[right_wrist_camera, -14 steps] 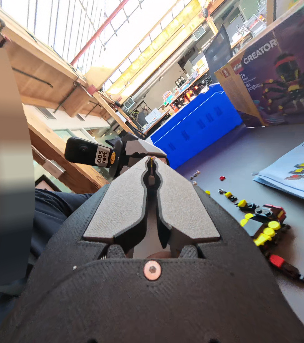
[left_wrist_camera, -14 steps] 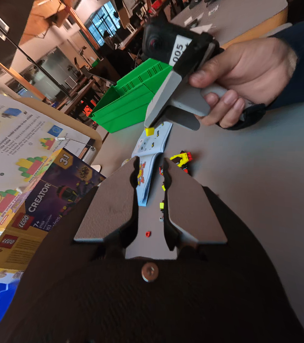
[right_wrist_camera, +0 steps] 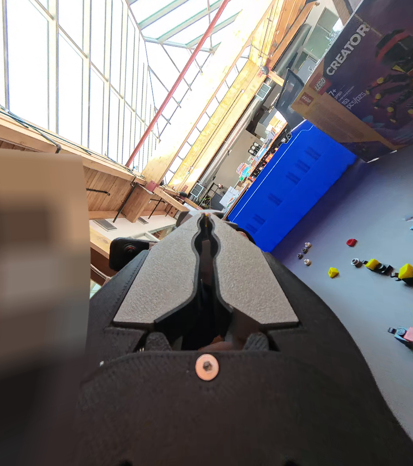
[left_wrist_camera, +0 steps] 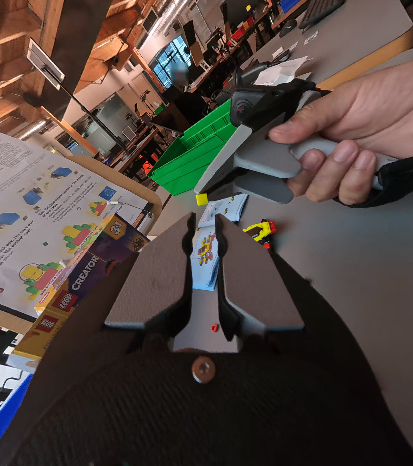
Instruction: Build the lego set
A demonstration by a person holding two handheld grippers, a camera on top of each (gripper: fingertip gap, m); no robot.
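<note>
Left wrist view, centre: right claw (left_wrist_camera: 201,195) pinches yellow brick (left_wrist_camera: 201,199) by its edge, left claw (left_wrist_camera: 204,218) open w/ nothing; brick could slip.

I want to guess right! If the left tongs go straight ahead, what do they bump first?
Probably the open instruction booklet lying on the table between the left tongs tips; depth is hard to judge.
</note>
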